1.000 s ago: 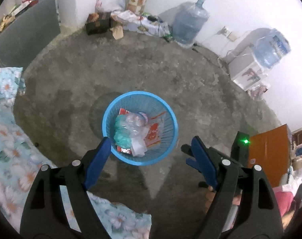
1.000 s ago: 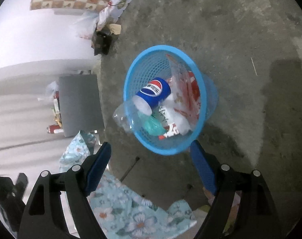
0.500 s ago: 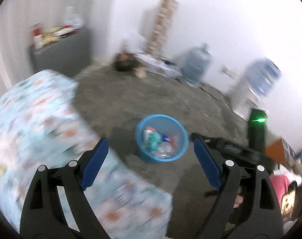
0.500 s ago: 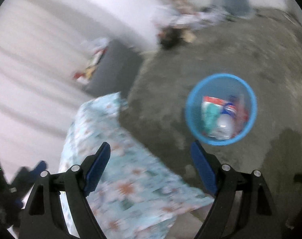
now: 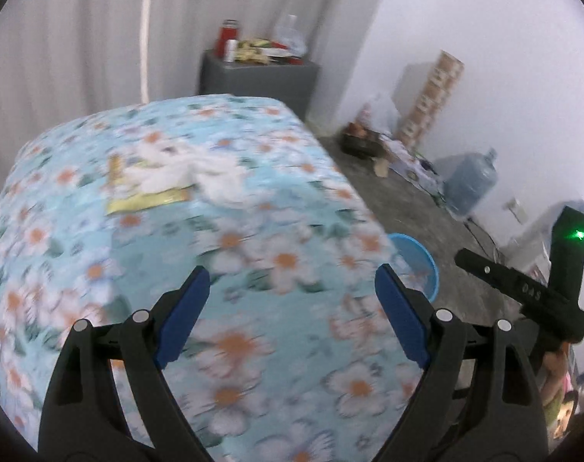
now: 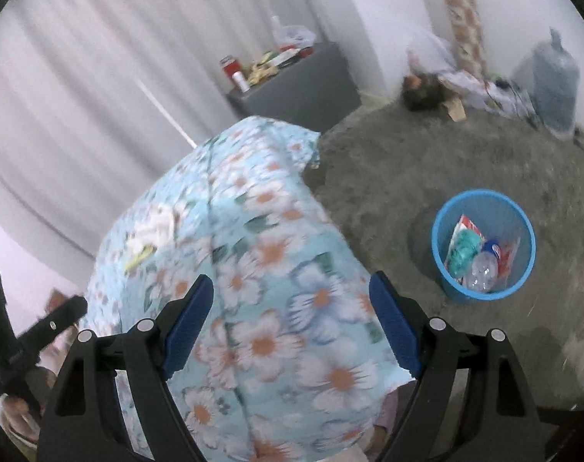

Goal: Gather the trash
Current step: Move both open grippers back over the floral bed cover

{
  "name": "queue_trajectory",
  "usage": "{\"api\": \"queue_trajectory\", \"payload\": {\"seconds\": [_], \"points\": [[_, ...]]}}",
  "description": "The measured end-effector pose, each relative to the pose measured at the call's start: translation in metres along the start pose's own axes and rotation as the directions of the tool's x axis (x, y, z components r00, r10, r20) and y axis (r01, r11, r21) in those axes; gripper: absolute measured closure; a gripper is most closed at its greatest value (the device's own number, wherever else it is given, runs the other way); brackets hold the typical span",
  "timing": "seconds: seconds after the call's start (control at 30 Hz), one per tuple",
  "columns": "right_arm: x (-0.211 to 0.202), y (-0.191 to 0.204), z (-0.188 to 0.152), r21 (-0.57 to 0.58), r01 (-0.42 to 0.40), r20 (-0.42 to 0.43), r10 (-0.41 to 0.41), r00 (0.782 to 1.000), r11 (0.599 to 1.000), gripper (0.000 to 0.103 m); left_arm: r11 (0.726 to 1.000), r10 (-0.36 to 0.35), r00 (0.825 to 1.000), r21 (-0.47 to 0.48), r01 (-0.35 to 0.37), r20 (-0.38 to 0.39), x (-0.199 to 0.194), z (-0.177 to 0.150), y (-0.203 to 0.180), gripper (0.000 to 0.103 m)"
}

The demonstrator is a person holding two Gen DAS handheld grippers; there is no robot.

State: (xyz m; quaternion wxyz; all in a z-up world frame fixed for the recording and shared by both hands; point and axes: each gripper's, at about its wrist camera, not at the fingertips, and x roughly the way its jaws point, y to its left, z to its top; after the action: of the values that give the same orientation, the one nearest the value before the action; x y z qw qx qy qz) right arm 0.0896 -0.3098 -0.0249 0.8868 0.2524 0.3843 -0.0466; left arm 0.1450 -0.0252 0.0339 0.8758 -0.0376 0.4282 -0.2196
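Both grippers, left (image 5: pixel 288 308) and right (image 6: pixel 290 315), swung from the bin (image 6: pixel 483 244) up to the table, jaws just opened wider, empty. Ahead lay soft, light tissue (image 5: pixel 215 173); pinch its bunched middle.

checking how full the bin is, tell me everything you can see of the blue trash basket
The blue trash basket is a round, open-topped plastic bin with ribbed or mesh-like walls narrowing toward the base. It stands upright on the grey floor, a little off the corner of the floral-covered table. Inside lie a clear plastic bottle, a teal wad and red-and-white wrappers, filling it partway. Nothing else touches it.
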Motion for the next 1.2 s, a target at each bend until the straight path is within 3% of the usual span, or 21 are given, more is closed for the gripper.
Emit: {"api": "queue_trajectory", "payload": {"seconds": [0.2, 0.33, 0.6, 0.9, 1.0, 1.2], "points": [[0.016, 0.069, -0.031, -0.192, 0.028, -0.023, -0.033, 0.999, 0.981, 0.01, 0.992, 0.053, 0.999, -0.116, -0.051, 0.013, -0.012, -0.01, 0.042, 0.02], [0.032, 0.11, -0.059, -0.329, 0.026, -0.063, -0.05, 0.997, 0.944, 0.008, 0.984, 0.076, 0.997, -0.163, -0.07, 0.031, -0.018, -0.012, 0.058, 0.02], [0.044, 0.143, -0.083, -0.468, 0.057, -0.085, -0.109, 0.99, 0.882, 0.007, 0.976, 0.11, 0.993, -0.19, -0.101, 0.033, -0.022, -0.021, 0.082, 0.02], [0.047, 0.126, -0.06, -0.39, 0.023, -0.107, -0.07, 0.992, 0.92, 0.007, 0.968, 0.143, 0.989, -0.214, -0.134, 0.027, -0.016, -0.021, 0.107, 0.02], [0.047, 0.11, -0.035, -0.302, -0.013, -0.113, -0.022, 0.993, 0.953, 0.007, 0.967, 0.158, 0.986, -0.208, -0.145, 0.046, -0.017, -0.015, 0.114, 0.02], [0.06, 0.099, 0.011, -0.191, -0.097, -0.14, 0.071, 0.988, 0.977, 0.007, 0.972, 0.17, 0.982, -0.177, -0.153, 0.087, -0.015, 0.001, 0.127, 0.02]]}}
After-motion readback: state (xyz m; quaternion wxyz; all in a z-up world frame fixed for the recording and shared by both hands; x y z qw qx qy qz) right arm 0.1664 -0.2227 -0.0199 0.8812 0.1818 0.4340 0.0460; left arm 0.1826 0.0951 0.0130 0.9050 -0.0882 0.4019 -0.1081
